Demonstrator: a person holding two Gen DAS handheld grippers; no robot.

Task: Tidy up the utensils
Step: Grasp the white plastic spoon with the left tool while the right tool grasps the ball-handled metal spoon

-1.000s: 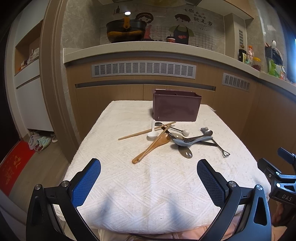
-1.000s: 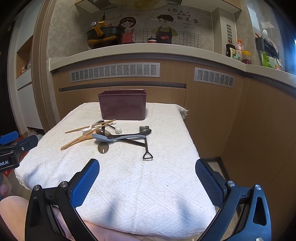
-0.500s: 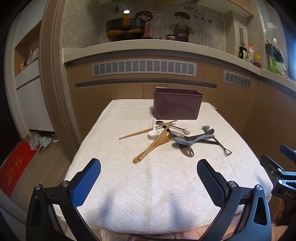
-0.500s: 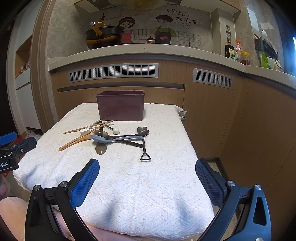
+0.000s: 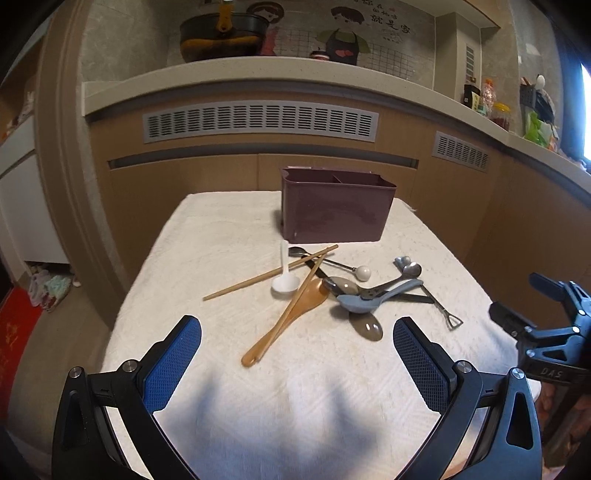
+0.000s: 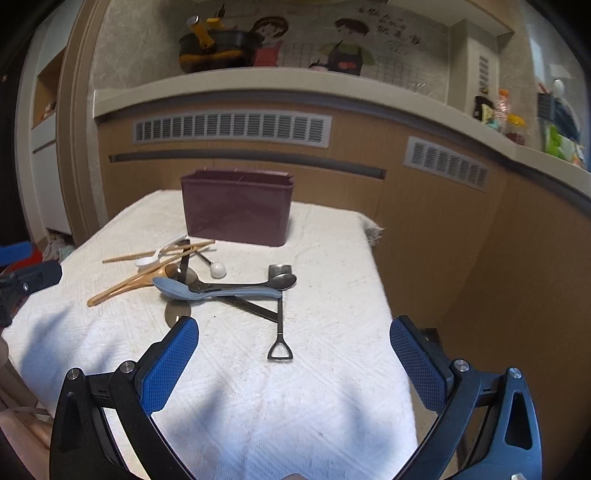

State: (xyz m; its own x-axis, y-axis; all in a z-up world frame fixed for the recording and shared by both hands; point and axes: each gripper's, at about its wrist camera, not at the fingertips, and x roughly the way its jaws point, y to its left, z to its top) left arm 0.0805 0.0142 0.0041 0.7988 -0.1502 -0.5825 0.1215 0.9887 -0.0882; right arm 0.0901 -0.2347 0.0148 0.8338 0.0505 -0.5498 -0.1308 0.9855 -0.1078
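Observation:
A dark maroon utensil box (image 5: 336,210) stands at the far side of the white cloth-covered table (image 5: 229,236); it also shows in the right wrist view (image 6: 236,212). In front of it lie mixed utensils: wooden chopsticks (image 5: 269,273), a wooden spoon (image 5: 291,314), a white plastic spoon (image 5: 285,282), a blue-grey spoon (image 5: 373,297), metal spoons (image 5: 365,325) and a shovel-handled spoon (image 6: 280,332). My left gripper (image 5: 297,356) is open and empty, just short of the wooden spoon. My right gripper (image 6: 293,354) is open and empty, over the shovel handle.
Wooden cabinets with vent grilles (image 5: 258,122) stand behind the table under a counter holding a black pot (image 5: 221,33) and jars (image 5: 498,114). The right gripper's body (image 5: 546,339) shows at the table's right edge. Floor drops off left (image 5: 55,332) and right.
Both grippers have moved forward toward the utensils and sit closer over the table. Jaws stay open. The utensils have not moved.

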